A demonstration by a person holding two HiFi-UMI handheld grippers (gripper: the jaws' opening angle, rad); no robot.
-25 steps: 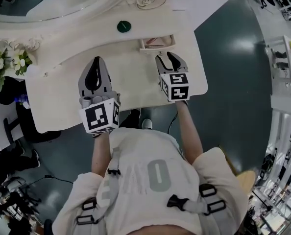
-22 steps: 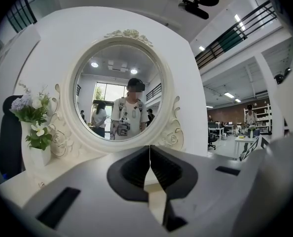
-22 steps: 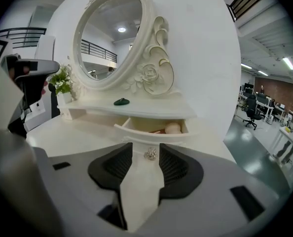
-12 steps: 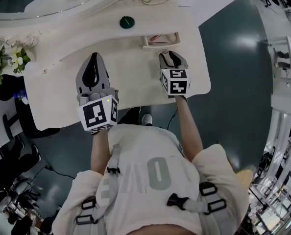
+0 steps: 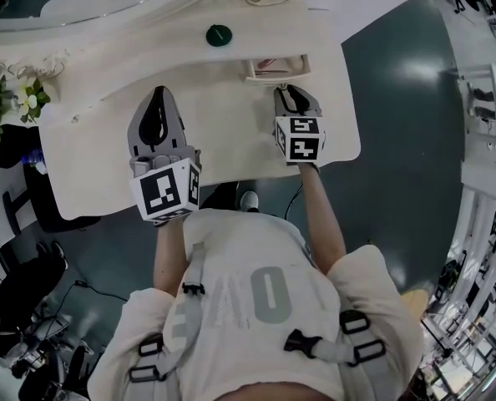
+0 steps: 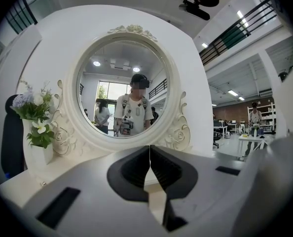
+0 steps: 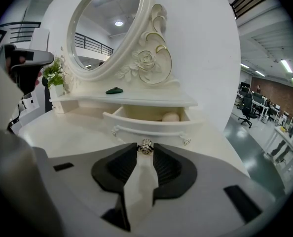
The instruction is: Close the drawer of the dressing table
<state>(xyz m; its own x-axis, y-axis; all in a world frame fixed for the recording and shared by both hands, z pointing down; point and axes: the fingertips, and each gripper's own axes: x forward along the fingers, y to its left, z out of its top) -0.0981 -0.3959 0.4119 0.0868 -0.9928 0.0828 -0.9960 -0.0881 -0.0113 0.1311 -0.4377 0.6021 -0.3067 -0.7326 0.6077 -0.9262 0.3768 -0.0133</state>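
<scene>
**Three Cameras, One Dressing Table**

My head camera looks steeply down on the cream dressing tabletop (image 5: 231,132). My left gripper (image 6: 149,149) carries one facing the round white-framed mirror (image 6: 123,85), level. My right gripper (image 7: 145,151) carries one tilted down, close to the open cream drawer (image 7: 146,125), also upper centre overhead.

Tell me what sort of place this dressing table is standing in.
Probably an open workshop or lab hall, not a bedroom: office chairs stand beyond the dressing table, metal racks line the floor, strip lights overhead.

A white partition (image 7: 205,43) stands as backdrop. To its right, ceiling strip lights (image 7: 286,65) and a black office chair (image 7: 246,113) are seen; below it, a dark glossy floor (image 5: 398,98) is spread.
</scene>
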